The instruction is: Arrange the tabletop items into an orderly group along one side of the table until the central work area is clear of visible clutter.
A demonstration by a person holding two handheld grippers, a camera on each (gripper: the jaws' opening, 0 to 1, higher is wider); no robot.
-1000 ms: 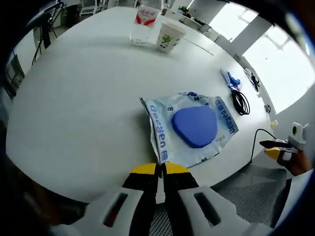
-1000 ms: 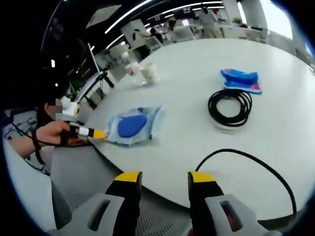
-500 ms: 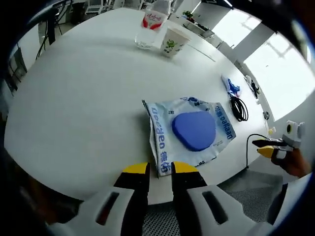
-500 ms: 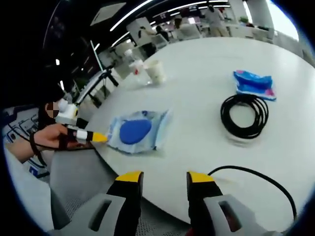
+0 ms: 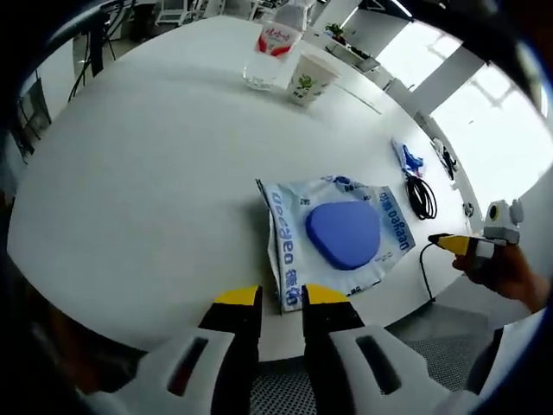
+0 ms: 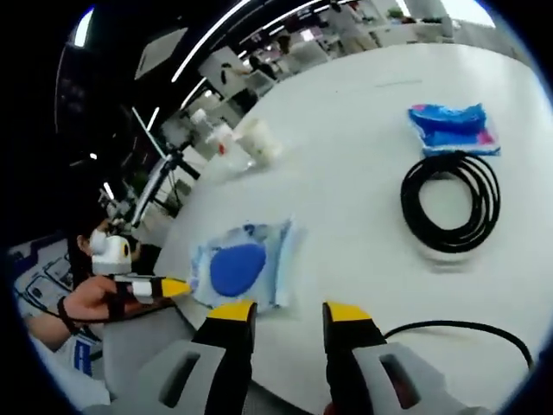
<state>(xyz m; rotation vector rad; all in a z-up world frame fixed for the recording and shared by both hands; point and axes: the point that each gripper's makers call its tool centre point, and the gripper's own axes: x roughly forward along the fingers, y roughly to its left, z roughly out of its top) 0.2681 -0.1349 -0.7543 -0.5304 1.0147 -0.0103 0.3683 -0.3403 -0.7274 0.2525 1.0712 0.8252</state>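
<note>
Bottle (image 5: 276,47) beside cup (image 5: 309,80), far edge.

A round white table (image 5: 130,173) carries a packet (image 5: 333,232) at its near edge, a bottle (image 5: 272,47) and cup (image 5: 309,79) by the far edge, and a cable coil (image 6: 449,201) beside a blue pouch (image 6: 454,128).

Your left tool (image 5: 281,298) sits parted at the white round table's (image 5: 147,173) near edge. Just ahead lies the clear printed plastic bag with a blue rounded pad (image 5: 341,233).
</note>
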